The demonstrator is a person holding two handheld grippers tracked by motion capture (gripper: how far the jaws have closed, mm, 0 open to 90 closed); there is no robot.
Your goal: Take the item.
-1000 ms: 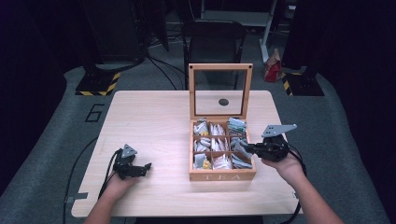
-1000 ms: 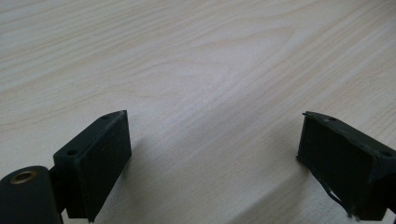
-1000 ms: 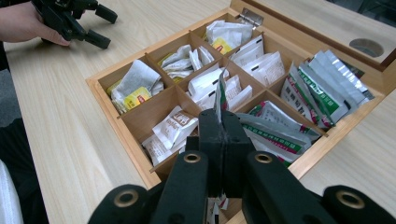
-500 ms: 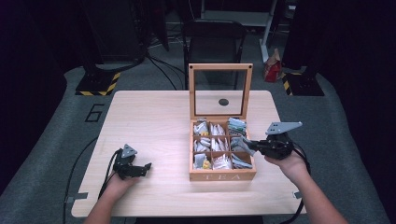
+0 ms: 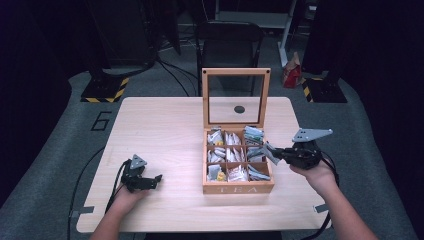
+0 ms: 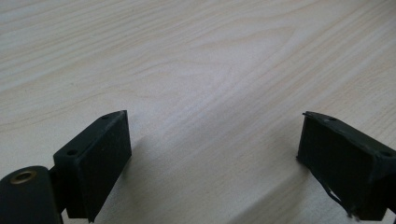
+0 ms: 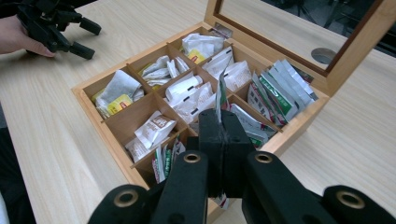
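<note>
Pale wooden table (image 5: 165,125) on grey floor (image 5: 45,165), black chair (image 5: 227,45) behind, dark surroundings.

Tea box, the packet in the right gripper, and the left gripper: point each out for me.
Tea box (image 5: 239,189), high view, on its front wall.
Tea packet (image 7: 220,93), right gripper view, on its edge above the shut jaws.
Left gripper (image 5: 158,177), high view, between its open fingertips.

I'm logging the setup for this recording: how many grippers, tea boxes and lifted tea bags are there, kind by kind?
Grippers: 2 (left gripper, right gripper)
Wooden tea box, lid open: 1
Tea bag pinched in the right gripper's fingers: 1
Total: 4
</note>
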